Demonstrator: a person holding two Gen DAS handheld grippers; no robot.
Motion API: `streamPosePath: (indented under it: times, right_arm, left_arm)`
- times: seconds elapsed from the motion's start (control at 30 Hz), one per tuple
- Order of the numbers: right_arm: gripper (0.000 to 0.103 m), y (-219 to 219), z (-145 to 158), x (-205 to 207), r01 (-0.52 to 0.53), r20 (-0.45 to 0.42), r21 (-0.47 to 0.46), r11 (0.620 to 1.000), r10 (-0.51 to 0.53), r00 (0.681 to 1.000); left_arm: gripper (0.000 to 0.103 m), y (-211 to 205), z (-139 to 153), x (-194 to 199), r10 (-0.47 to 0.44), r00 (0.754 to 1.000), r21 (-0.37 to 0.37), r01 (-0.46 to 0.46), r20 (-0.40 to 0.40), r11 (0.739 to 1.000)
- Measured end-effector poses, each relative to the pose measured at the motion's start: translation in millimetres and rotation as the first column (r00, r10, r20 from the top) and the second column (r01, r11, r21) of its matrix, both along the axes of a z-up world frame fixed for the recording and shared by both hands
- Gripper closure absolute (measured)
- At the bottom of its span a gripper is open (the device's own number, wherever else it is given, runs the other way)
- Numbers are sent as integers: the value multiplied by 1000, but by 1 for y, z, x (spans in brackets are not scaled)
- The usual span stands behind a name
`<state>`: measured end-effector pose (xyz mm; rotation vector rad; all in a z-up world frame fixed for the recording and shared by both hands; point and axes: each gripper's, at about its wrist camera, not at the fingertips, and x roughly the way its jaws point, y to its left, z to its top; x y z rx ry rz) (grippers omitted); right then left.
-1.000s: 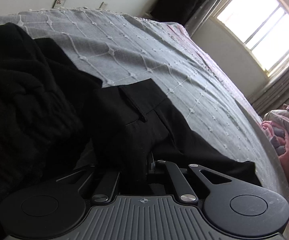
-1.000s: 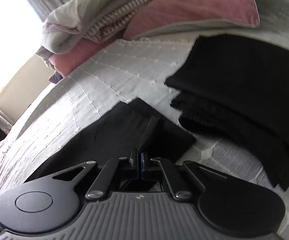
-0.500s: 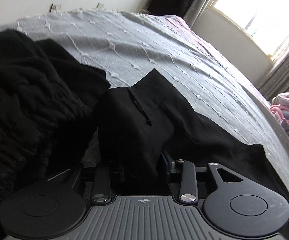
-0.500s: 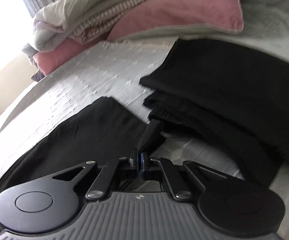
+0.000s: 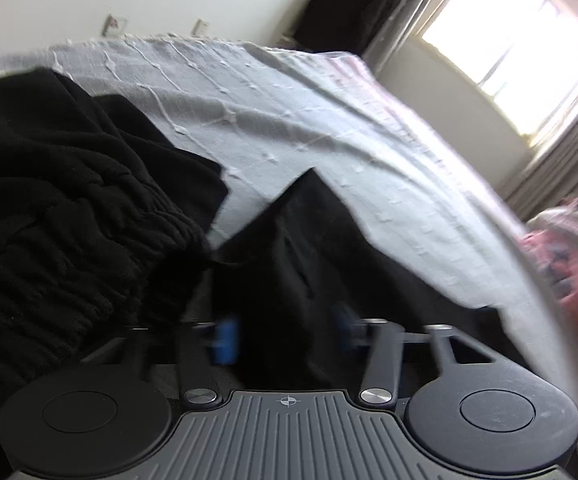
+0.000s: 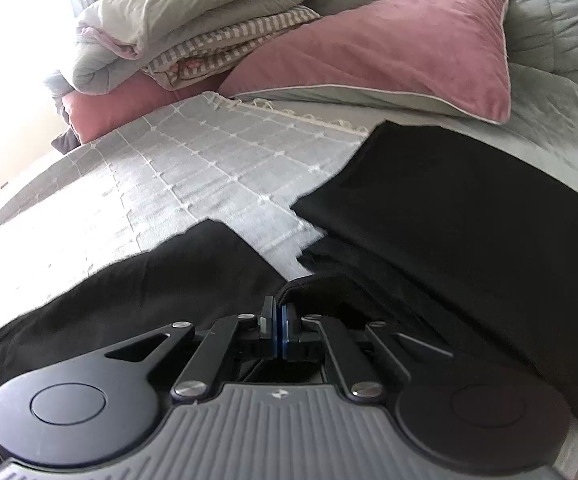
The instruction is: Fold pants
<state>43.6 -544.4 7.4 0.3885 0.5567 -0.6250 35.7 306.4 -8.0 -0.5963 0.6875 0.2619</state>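
Observation:
The black pants (image 5: 309, 264) lie on the grey bedspread (image 5: 297, 120). In the left wrist view my left gripper (image 5: 285, 332) stands open, its blue pads apart, with pants cloth bunched between and over the fingers. In the right wrist view my right gripper (image 6: 279, 320) is shut on a fold of the black pants (image 6: 193, 280), pads pressed together on the cloth edge. The view of the left gripper is blurred by motion.
A heap of black knit clothing (image 5: 61, 232) lies left of the pants. A folded black garment (image 6: 469, 216) lies to the right. Pink pillows (image 6: 389, 56) and a rolled quilt (image 6: 185, 28) lie at the bed's head. A window (image 5: 521, 36) is at the right.
My left gripper has opened; its pads were closed on the pants a second ago. The right gripper has stayed shut and carried its fold toward the folded black garment.

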Motion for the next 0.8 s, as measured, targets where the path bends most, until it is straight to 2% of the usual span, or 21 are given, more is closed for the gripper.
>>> streamPosePath:
  times: [0.07,0.2,0.3,0.37,0.43,0.47,0.5,0.6,0.67,0.7,0.77,0.8]
  right_arm:
    - [75,-3,5,6,-1,12,-6,1000,1,1000]
    - [75,0,8,2,2,48,-7,1000,-2,999]
    - [74,6,-7,-8,-11,6,-33,999,11,1000]
    - [73,4,-18,-13,-47,-27,-23,999,47,999]
    - [64,-2,-22,-19,-77,-37,9,997,77,996]
    - [55,-3,-19,-22,-85,-35,5,996,85,996]
    - [48,-3,-14,-24,-91,-37,-14,996,91,995]
    - [41,1,9,-23,-114,-44,-121,986,110,993]
    - [38,1,24,-14,-152,-46,-157,976,147,988]
    - [31,1,29,-4,-186,-51,-154,970,180,982]
    - [21,0,36,18,-270,-66,-133,954,263,963]
    - [20,-1,38,31,-303,-73,-126,944,296,952]
  left_arm:
    - [83,-9,-2,3,-18,999,64,20,-33,998]
    - [80,-9,-1,0,-9,998,76,13,-58,997]
    - [65,-11,10,-4,24,997,96,-16,-78,995]
    - [43,-18,27,-9,17,998,136,-8,-62,991]
    - [35,-28,46,-15,-19,1000,179,20,-7,984]
    - [34,-35,57,-17,-31,999,211,27,18,977]
    - [34,-41,66,-17,-40,999,240,30,35,970]
    - [34,-65,86,-4,-120,990,307,92,74,947]
    - [34,-88,91,18,-226,972,334,190,70,923]
    - [34,-104,91,34,-289,956,335,254,56,907]
    - [33,-138,89,65,-426,903,338,387,46,858]
    - [33,-154,86,79,-480,876,340,441,36,831]
